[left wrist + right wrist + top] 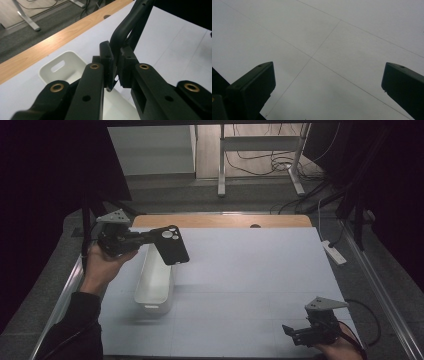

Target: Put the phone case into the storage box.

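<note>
While the white bin (155, 282) sits on the pale table cover (250, 285) at the left, its visible inside looks bare, with a handle slot in the far end wall showing in the left gripper view (58, 66). Up above it, the left gripper (145, 238) has its jaws pinched tight on the edge of a black phone case (173, 245), and that case hangs in the air over the bin's far end, tilted, camera cut-outs showing toward the top. From the left gripper view the case (125, 27) is seen edge-on, curving up and away from the pads, its top corner cut off by the frame. Over at the near right corner, the right gripper (295, 332) rests low by the table edge, jaws spread wide with nothing between them; the right gripper view looks at bare cover (324, 50) between its two pads. Nothing stands between case and bin. Beyond the cover runs a strip of wooden tabletop (220, 221), then floor cables (270, 162). A white power strip (334, 252) lies off the right edge. The bin's near floor is hidden behind the jaws.
</note>
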`<act>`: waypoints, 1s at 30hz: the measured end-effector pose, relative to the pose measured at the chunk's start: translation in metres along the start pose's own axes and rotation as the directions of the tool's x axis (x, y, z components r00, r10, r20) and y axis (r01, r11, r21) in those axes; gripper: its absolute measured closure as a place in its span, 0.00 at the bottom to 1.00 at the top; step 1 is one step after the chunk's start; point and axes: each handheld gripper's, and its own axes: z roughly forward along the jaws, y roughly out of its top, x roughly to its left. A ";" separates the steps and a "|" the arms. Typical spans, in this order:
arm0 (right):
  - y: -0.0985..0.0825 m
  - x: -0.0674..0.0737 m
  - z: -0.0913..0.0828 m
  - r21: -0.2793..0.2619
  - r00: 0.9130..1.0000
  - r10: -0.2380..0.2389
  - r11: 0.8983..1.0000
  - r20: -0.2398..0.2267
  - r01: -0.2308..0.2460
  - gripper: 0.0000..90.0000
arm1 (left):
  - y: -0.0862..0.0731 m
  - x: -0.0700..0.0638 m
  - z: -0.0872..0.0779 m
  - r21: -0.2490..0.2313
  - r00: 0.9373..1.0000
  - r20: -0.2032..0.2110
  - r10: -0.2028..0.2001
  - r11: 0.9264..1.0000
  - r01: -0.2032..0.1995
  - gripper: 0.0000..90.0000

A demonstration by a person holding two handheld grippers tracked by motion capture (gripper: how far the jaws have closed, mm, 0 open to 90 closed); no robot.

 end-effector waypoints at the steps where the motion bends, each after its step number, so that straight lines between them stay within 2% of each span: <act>1: 0.000 0.000 0.000 -0.001 1.000 0.000 1.000 0.001 0.000 0.00 | 0.000 0.001 -0.001 0.000 1.000 -0.002 -0.001 1.000 0.001 0.93; 15: 0.000 0.000 0.000 0.003 1.000 0.006 1.000 0.003 -0.006 0.00 | -0.009 0.022 -0.013 0.001 0.997 -0.069 -0.017 1.000 0.017 0.93; 30: 0.000 0.000 0.000 0.005 1.000 0.008 1.000 0.004 -0.008 0.00 | -0.014 0.042 -0.005 0.016 0.992 -0.123 -0.026 0.999 0.028 0.93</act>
